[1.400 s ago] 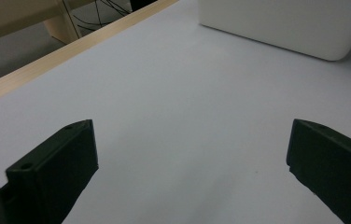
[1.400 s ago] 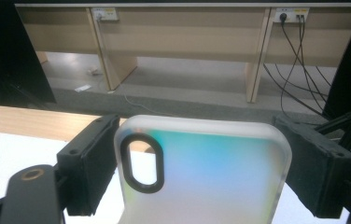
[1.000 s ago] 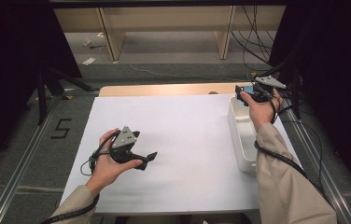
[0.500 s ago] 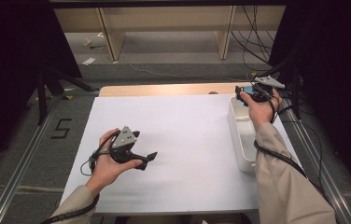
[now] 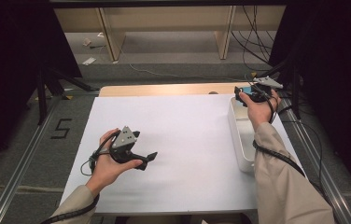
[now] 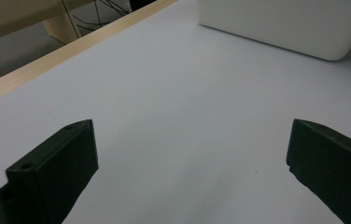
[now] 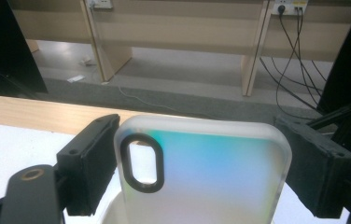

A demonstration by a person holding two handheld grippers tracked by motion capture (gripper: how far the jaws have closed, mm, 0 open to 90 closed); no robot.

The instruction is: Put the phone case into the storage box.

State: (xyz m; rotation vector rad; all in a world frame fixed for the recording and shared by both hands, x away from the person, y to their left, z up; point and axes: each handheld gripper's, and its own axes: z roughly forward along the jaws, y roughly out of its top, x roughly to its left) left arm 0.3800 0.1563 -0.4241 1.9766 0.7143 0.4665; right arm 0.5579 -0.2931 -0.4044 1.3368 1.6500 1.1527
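Now my right gripper [image 7: 197,168] grasps a phone case [image 7: 201,172] above, seemingly, the white bin [image 5: 239,135]; my left gripper [image 6: 192,172] hangs released over the table [image 5: 187,140].

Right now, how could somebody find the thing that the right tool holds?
Look at the white plastic bin on the table's right edge. Above its far end, the right tool clamps a frosted phone case, tinted blue-green, with a black oval camera cutout.

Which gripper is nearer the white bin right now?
Right. The right gripper, shut on a phone case, sits directly over the far end of the white bin. The left gripper rests open on the white table cover, well away across it.
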